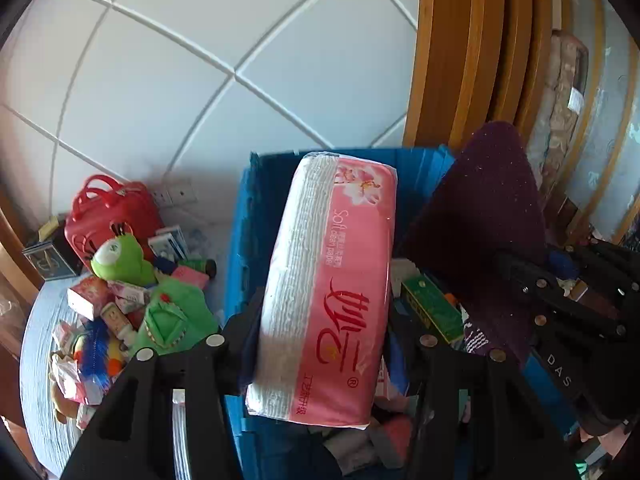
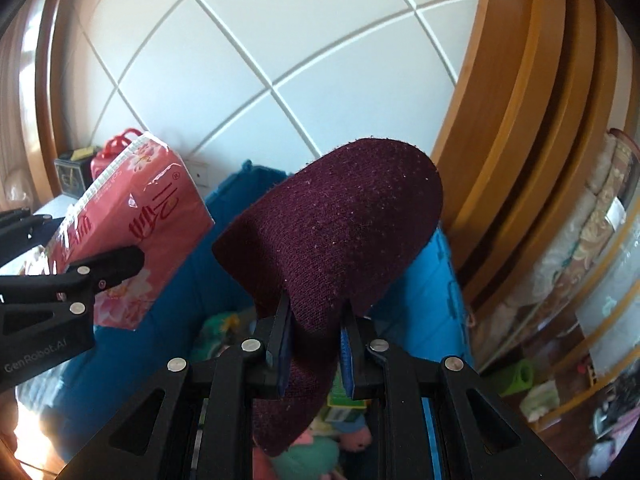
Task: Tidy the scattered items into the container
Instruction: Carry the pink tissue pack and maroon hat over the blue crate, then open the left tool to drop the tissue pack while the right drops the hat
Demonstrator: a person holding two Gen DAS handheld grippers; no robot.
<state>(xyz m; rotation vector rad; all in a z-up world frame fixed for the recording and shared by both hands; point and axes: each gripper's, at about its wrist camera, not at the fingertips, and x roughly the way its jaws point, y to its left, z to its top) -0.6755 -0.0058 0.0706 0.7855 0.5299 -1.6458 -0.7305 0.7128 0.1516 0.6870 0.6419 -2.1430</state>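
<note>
Carrying both loads over the blue container (image 1: 240, 240): my left hand-held gripper (image 1: 320, 332) clamps the pink tissue pack (image 1: 332, 280), my right hand-held gripper (image 2: 316, 344) pinches the maroon sock (image 2: 336, 232). Best to lower each past the rim before releasing, clear of one another.

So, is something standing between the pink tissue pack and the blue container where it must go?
Nothing visible does. The left gripper holds the pink tissue pack over the open blue container, which already holds items. The maroon sock hangs beside it.

Black hand-held gripper (image 2: 316, 344), silver screws, blue pads
</note>
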